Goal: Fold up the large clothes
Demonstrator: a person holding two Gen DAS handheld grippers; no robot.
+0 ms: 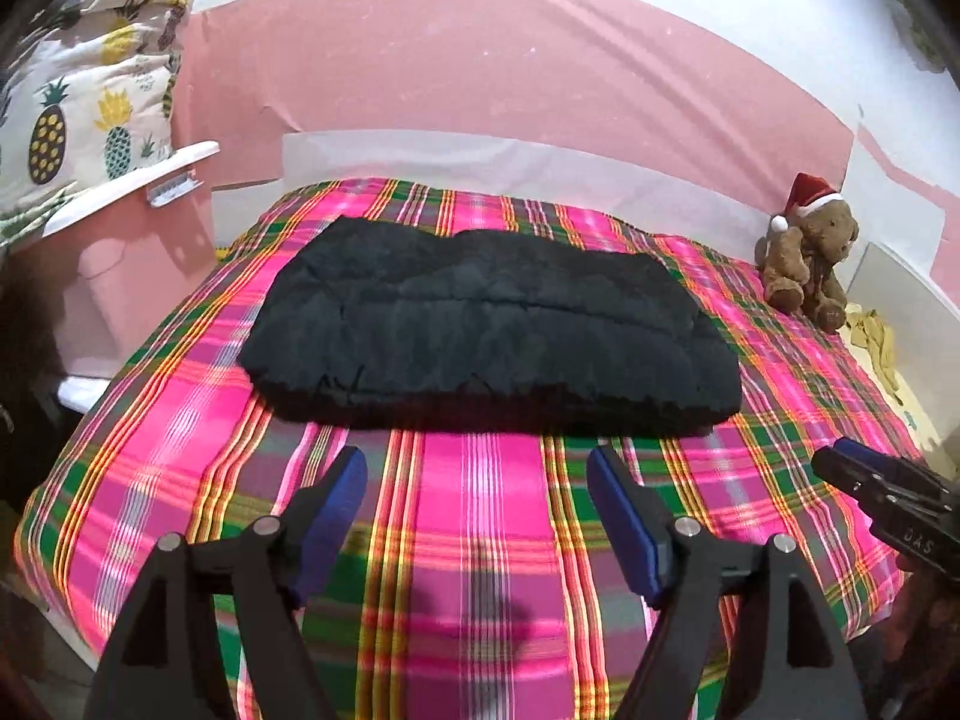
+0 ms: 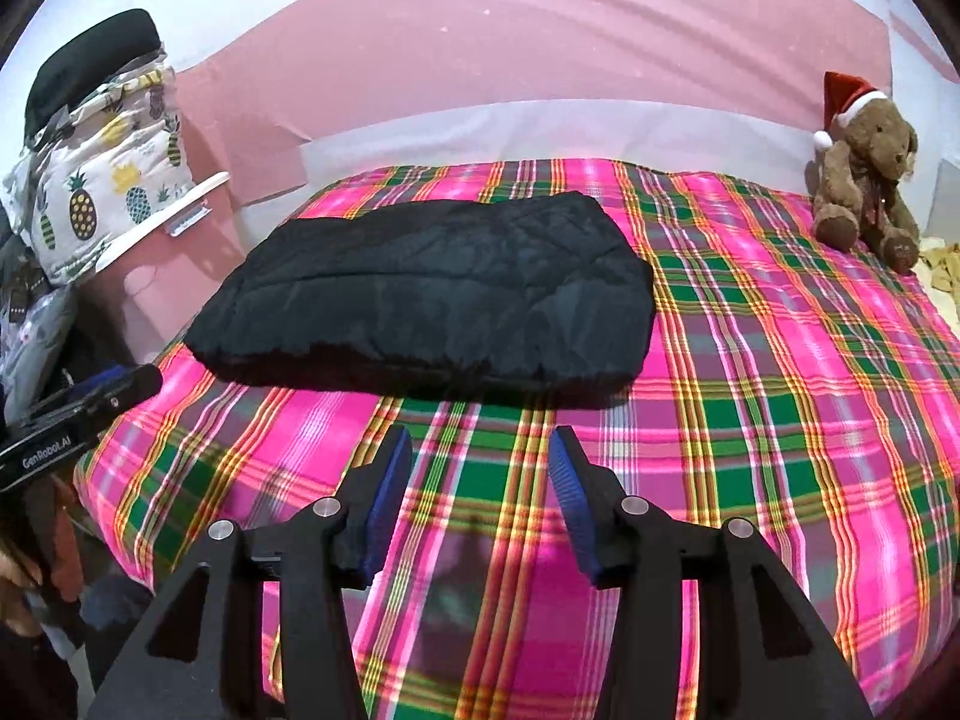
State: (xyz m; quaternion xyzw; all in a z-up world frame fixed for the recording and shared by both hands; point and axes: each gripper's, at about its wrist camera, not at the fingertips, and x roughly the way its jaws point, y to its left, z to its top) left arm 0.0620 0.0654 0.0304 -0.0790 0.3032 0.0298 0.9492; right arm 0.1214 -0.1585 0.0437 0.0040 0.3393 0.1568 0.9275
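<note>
A black quilted garment (image 1: 486, 330) lies folded into a flat rectangle on the pink and green plaid bedspread (image 1: 480, 540). It also shows in the right wrist view (image 2: 432, 294), left of centre. My left gripper (image 1: 477, 468) is open and empty, a little short of the garment's near edge. My right gripper (image 2: 480, 444) is open and empty, also just short of the near edge. The right gripper shows at the right edge of the left wrist view (image 1: 840, 462). The left gripper shows at the left edge of the right wrist view (image 2: 144, 381).
A brown teddy bear with a Santa hat (image 1: 810, 258) sits at the bed's far right corner (image 2: 870, 174). A pineapple-print cushion (image 1: 78, 102) rests on a white shelf at the left. A pink wall (image 1: 510, 60) runs behind the bed.
</note>
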